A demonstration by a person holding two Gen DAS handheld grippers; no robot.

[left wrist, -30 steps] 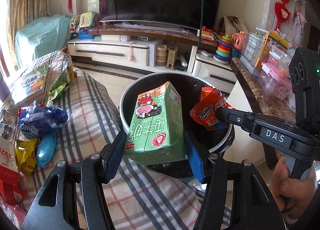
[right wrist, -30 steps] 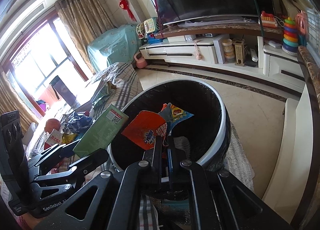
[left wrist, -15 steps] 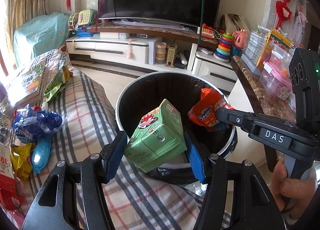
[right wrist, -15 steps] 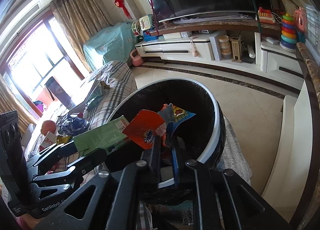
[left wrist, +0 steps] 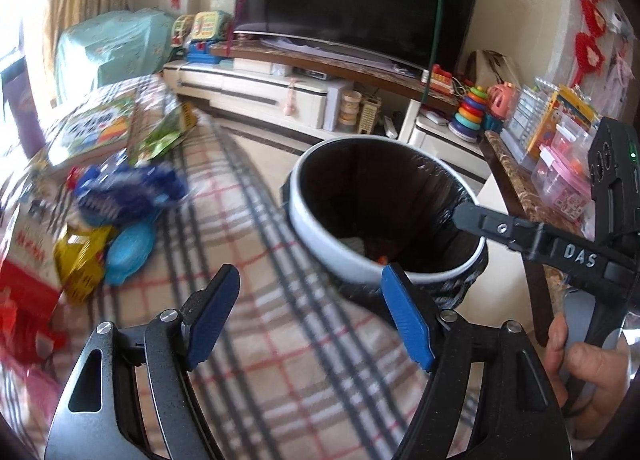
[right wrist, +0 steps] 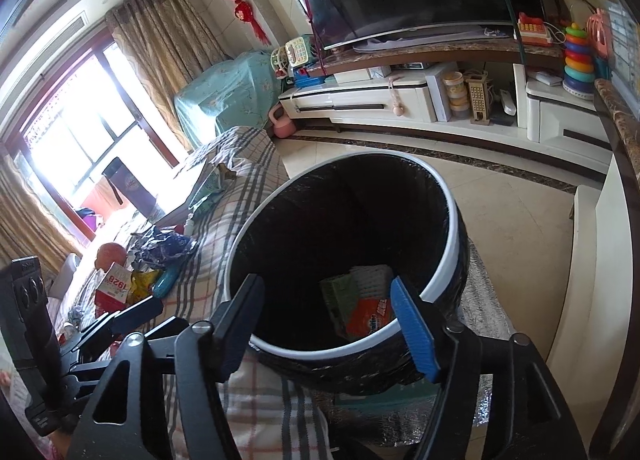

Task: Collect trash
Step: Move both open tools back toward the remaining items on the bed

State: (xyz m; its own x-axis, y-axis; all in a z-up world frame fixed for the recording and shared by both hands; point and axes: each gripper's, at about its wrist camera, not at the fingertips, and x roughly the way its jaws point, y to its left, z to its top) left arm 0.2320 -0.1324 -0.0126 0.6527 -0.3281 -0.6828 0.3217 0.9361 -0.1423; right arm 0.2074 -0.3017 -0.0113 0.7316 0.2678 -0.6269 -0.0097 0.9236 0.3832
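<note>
Crinkly foil and film is what's left, all on the plaid blanket (left wrist: 280,360) to the left of the bin (left wrist: 320,236). Going left to right in the left wrist view: red box (left wrist: 24,276) at the edge, probably stiff card, take it across the short sides. Yellow wrapper (left wrist: 78,260) next, light, soft, slippery; pinch a bunched fold, not a flat face. Blue wrapper (left wrist: 128,191) above it, crumpled, same handling, grab the thickest ridge. Blurred, so detail is unclear.

Left gripper (left wrist: 308,316) jaws opening, nothing between them, over the blanket just beside the bin.

Bin, black liner: green carton (right wrist: 340,296) and orange wrapper (right wrist: 370,318) already lying at the bottom.

Right gripper (right wrist: 328,324) jaws opening over the bin mouth, empty.
</note>
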